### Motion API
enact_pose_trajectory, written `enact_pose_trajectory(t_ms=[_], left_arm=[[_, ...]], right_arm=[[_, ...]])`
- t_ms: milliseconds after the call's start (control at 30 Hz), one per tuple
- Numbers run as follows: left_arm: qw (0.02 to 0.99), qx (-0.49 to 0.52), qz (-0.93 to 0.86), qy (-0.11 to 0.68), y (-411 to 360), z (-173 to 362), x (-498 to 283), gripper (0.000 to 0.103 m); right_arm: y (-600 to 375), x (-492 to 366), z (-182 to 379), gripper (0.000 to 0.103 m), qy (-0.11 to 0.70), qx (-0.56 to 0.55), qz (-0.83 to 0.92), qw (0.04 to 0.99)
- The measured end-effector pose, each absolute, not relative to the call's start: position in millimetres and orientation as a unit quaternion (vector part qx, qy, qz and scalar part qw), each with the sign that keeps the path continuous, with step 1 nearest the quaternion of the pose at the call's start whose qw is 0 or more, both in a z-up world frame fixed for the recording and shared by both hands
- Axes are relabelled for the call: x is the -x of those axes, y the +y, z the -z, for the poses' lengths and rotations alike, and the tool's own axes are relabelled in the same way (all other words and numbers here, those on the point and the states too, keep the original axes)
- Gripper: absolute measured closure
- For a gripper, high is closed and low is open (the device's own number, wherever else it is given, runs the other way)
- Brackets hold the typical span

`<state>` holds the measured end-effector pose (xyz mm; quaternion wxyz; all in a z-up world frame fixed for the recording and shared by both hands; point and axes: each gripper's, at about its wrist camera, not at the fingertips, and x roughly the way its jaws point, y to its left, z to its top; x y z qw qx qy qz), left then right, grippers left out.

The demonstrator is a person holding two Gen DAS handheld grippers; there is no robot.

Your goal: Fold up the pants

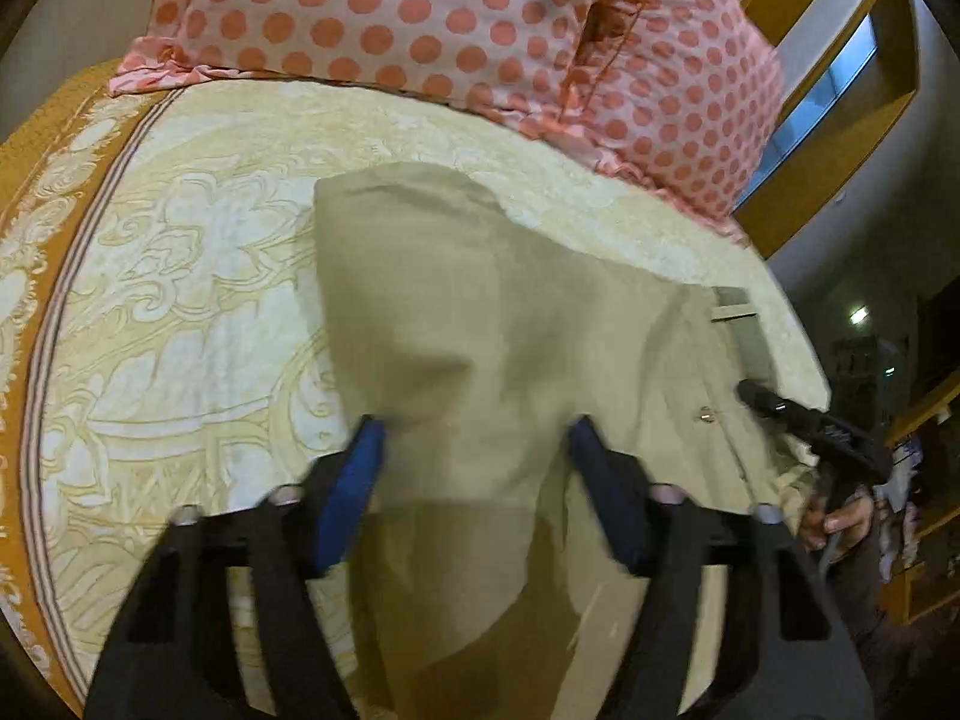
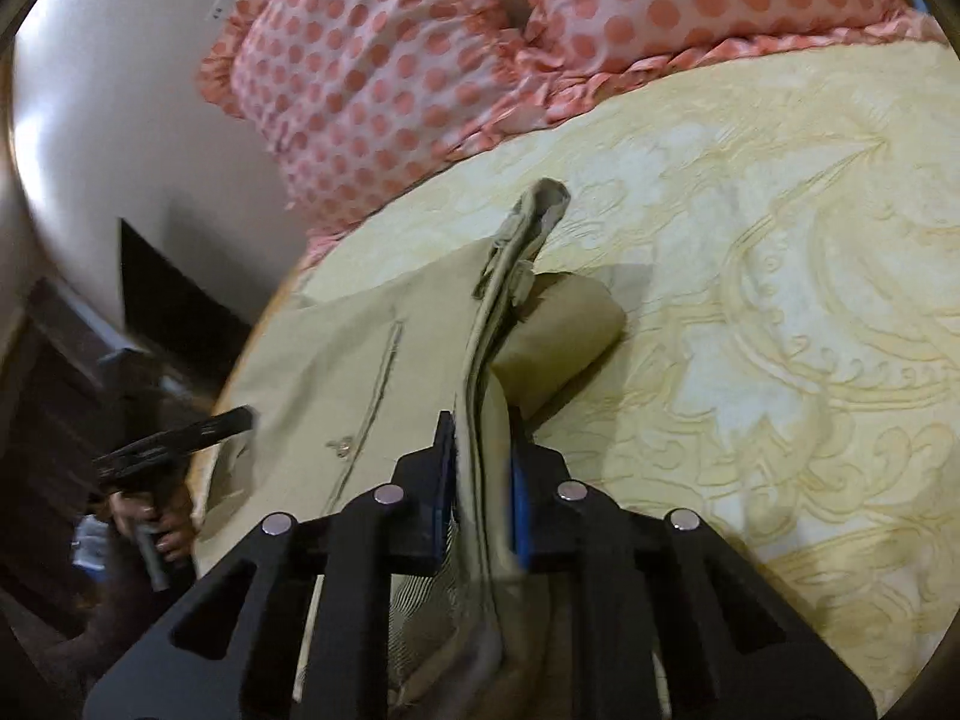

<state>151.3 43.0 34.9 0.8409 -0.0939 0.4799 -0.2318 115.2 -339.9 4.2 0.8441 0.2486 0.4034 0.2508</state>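
Khaki pants [image 1: 480, 324] lie on a yellow patterned bedspread [image 1: 180, 300]. In the left wrist view my left gripper [image 1: 474, 450] is open, its blue-padded fingers [image 1: 360, 480] spread wide over the cloth, holding nothing. In the right wrist view my right gripper [image 2: 480, 468] is shut on the waistband edge of the pants [image 2: 336, 348], which stands up as a ridge between the pads [image 2: 521, 498]. A button and fly seam show to its left. The other hand-held gripper shows at the side of each view [image 1: 804, 414] [image 2: 174, 438].
Two pink pillows with coral dots [image 1: 456, 24] [image 2: 384, 60] lie at the head of the bed. A wooden window frame [image 1: 840, 90] stands to the right in the left wrist view. Dark furniture [image 2: 54, 372] stands beyond the bed edge.
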Motion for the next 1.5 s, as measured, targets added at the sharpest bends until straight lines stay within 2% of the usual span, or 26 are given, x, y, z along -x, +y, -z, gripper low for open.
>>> enact_pose_trajectory(t_ms=[33,67,100,300,433,500,567,600,633,667,700,800,833,867,900,933,1000,1033,1067,1100,1133,1167,1233,1367,1500], left_arm=[[0.841,0.091,0.234,0.479,43,-35,-151,0.075],[0.839,0.1,0.244,0.477,44,-36,-153,0.087],[0.837,0.108,0.248,0.475,44,-38,-155,0.09],[0.874,0.066,0.229,0.423,21,-68,-182,0.097],[0.905,0.03,0.183,0.383,-2,-72,-220,0.096],[0.908,-0.003,0.149,0.392,-12,-65,-233,0.091],[0.904,0.001,0.129,0.407,-8,-62,-233,0.079],[0.911,0.004,0.115,0.396,0,-68,-223,0.079],[0.918,0.002,0.106,0.382,5,-73,-213,0.072],[0.925,0.002,0.102,0.367,11,-79,-201,0.064],[0.929,0.018,0.117,0.352,16,-86,-185,0.062],[0.904,0.056,0.198,0.376,9,-83,-163,0.059],[0.892,0.057,0.215,0.394,1,-76,-161,0.059],[0.883,0.054,0.221,0.412,-6,-68,-162,0.059],[0.869,0.042,0.212,0.445,-16,-52,-170,0.06],[0.862,0.035,0.201,0.463,-21,-39,-176,0.065],[0.879,0.015,0.178,0.442,-23,-40,-175,0.071],[0.88,0.016,0.17,0.442,-22,-44,-171,0.07],[0.883,0.021,0.167,0.438,-21,-48,-164,0.054],[0.889,0.021,0.165,0.427,-18,-55,-148,0.044],[0.897,0.014,0.162,0.41,-16,-60,-132,0.026],[0.904,0.007,0.158,0.397,-16,-64,-120,0.015],[0.918,-0.011,0.129,0.376,-12,-66,-88,0.002],[0.923,-0.014,0.068,0.379,-10,-51,-44,0.002],[0.913,-0.006,0.069,0.402,-12,-29,-35,0.002]], right_arm=[[-343,-117,-5,0.089,0.401,-0.259,-0.261,0.839],[-346,-119,-6,0.09,0.398,-0.274,-0.27,0.833],[-350,-122,-9,0.091,0.392,-0.291,-0.28,0.826],[-346,-158,-45,0.093,0.348,-0.266,-0.27,0.857],[-350,-192,-55,0.093,0.325,-0.249,-0.208,0.888],[-345,-208,-49,0.087,0.352,-0.208,-0.166,0.897],[-344,-214,-39,0.069,0.404,-0.163,-0.09,0.896],[-349,-206,-42,0.069,0.398,-0.162,-0.074,0.9],[-354,-196,-46,0.065,0.382,-0.167,-0.075,0.906],[-358,-182,-54,0.057,0.357,-0.178,-0.091,0.912],[-359,-172,-58,0.054,0.343,-0.186,-0.107,0.914],[-346,-152,-62,0.051,0.338,-0.197,-0.181,0.902],[-339,-152,-56,0.046,0.355,-0.201,-0.198,0.891],[-333,-154,-46,0.037,0.376,-0.206,-0.202,0.881],[-329,-159,-33,0.036,0.402,-0.204,-0.186,0.873],[-328,-164,-24,0.036,0.417,-0.205,-0.175,0.868],[-330,-164,-25,0.036,0.41,-0.197,-0.154,0.877],[-331,-160,-29,0.035,0.415,-0.197,-0.136,0.878],[-332,-150,-34,0.026,0.415,-0.192,-0.118,0.881],[-329,-135,-41,0.019,0.407,-0.172,-0.098,0.892],[-324,-124,-46,0.01,0.395,-0.159,-0.094,0.9],[-317,-107,-51,0.003,0.377,-0.137,-0.088,0.912],[-299,-75,-54,0.001,0.347,-0.095,-0.066,0.931],[-264,-42,-44,0.001,0.318,-0.036,-0.059,0.946],[-236,-33,-25,0.001,0.32,0.007,-0.047,0.946]])
